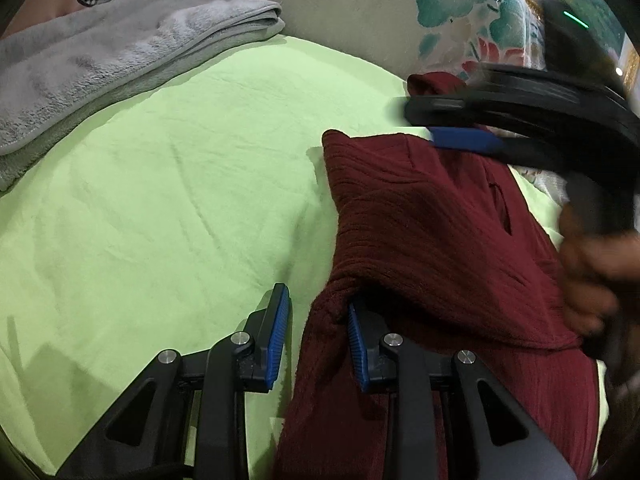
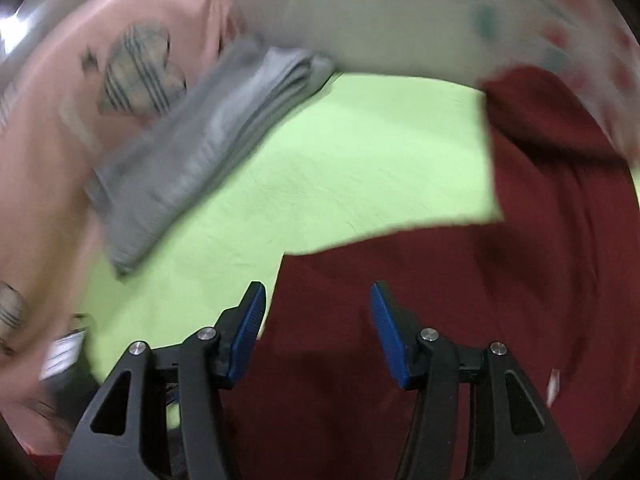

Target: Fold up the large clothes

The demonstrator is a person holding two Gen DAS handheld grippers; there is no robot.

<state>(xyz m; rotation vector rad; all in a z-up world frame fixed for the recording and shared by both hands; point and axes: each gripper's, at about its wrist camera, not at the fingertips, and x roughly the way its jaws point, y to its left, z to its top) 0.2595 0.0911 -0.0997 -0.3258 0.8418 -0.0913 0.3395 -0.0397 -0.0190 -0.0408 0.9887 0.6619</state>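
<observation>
A light green sheet (image 1: 168, 184) covers the bed. On its right side lies the maroon ribbed garment (image 1: 432, 240), bunched and partly folded over itself. A folded grey fleece blanket (image 1: 120, 64) sits at the far left edge, well apart from it. The left gripper (image 1: 318, 344) stands at the garment's near edge, its jaws partly spread with a fold of cloth between them; whether they pinch it I cannot tell. The right gripper (image 2: 318, 332) hangs above the garment, jaws spread, holding nothing.
</observation>
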